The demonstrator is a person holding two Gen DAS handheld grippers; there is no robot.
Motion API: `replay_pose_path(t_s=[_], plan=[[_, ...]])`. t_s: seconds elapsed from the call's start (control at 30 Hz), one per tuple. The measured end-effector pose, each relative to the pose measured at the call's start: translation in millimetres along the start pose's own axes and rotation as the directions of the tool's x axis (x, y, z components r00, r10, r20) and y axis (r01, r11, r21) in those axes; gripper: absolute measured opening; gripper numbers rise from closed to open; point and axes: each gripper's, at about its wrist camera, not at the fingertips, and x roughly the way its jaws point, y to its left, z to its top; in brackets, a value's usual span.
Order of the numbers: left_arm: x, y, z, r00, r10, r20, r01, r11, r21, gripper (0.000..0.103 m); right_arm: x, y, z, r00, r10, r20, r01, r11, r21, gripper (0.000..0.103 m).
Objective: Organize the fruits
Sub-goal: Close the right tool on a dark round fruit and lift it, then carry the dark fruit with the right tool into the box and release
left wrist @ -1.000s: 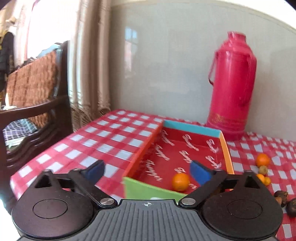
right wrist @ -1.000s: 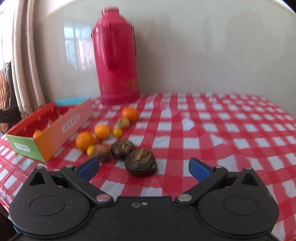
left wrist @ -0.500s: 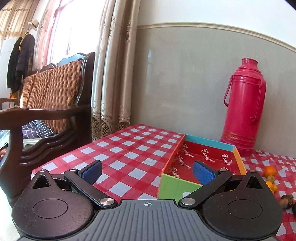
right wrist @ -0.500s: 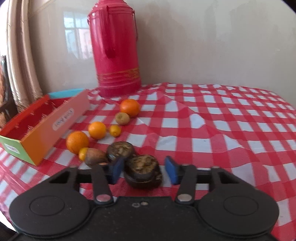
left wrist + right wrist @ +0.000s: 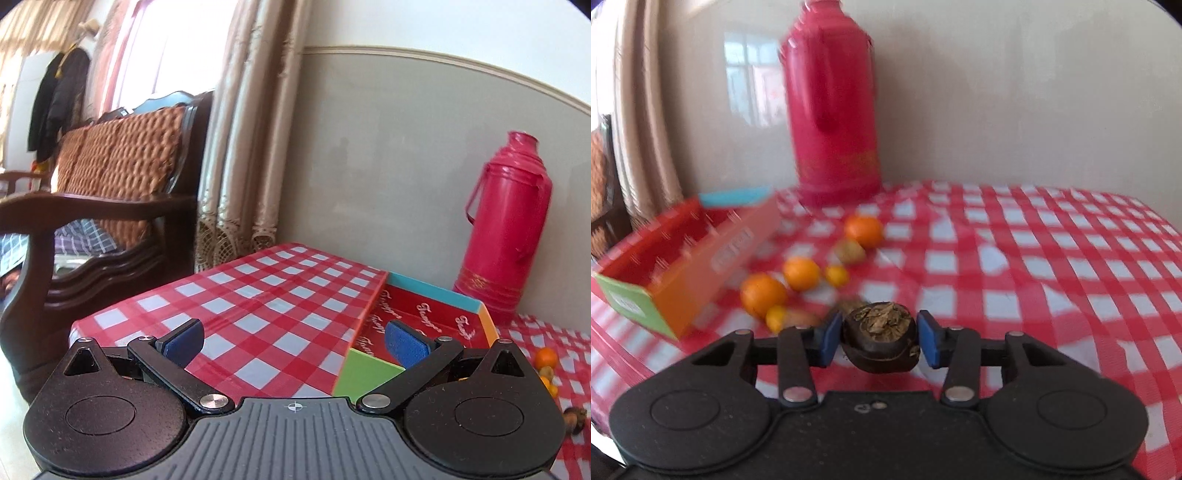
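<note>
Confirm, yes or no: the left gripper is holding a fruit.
No: the left gripper stands open with only checked tablecloth between its pads.

The desk (image 5: 1052, 266) wears a red-and-white checked cloth and stands against a pale wall. At the far edge stands a tall pink thermos flask (image 5: 833, 107). To the left lies an open cardboard box (image 5: 701, 254) with a red inside, orange side and green near end. Just right of the box lie several oranges (image 5: 762, 295), smaller yellow fruits (image 5: 836, 276) and a brownish fruit (image 5: 849, 251), close together.
</note>
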Motion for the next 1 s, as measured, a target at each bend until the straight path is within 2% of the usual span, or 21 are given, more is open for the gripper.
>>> replay_pose_path(t_s=[0.1,0.2,0.3,0.43,0.63,0.83,1.0], plan=[[2,11,0,1.0,0.018,-0.002,-0.018,0.998,-0.058,0.103,-8,27,20,0.995,0.077,0.057,-0.075,0.996,-0.037,0.036],[4,22,0,1.0,0.027,-0.009,-0.028,0.994,-0.109,0.103,-5,65,37,0.982,0.172,0.077,-0.165,0.982,-0.092,0.037],[5,31,-1,0.999,0.039,-0.006,-0.04,0.991,-0.128,0.103,7,106,48,0.965,0.252,0.069,-0.24,0.96,-0.148,0.036],[5,39,-2,0.998,0.059,0.008,-0.057,0.991,-0.124,0.103,33,158,54,0.944,0.33,0.013,-0.321,0.926,-0.199,0.036],[6,51,-1,0.996,0.083,0.02,-0.08,0.987,-0.136,0.103,72,205,47,0.931,0.351,-0.1,-0.365,0.904,-0.222,0.036],[5,57,-1,0.995,0.093,0.023,-0.089,0.985,-0.147,0.103,86,209,39,0.921,0.349,-0.174,-0.379,0.907,-0.185,0.038],[5,56,-1,0.995,0.1,0.026,-0.095,0.984,-0.151,0.103,83,208,39,0.918,0.358,-0.171,-0.388,0.9,-0.198,0.039]])
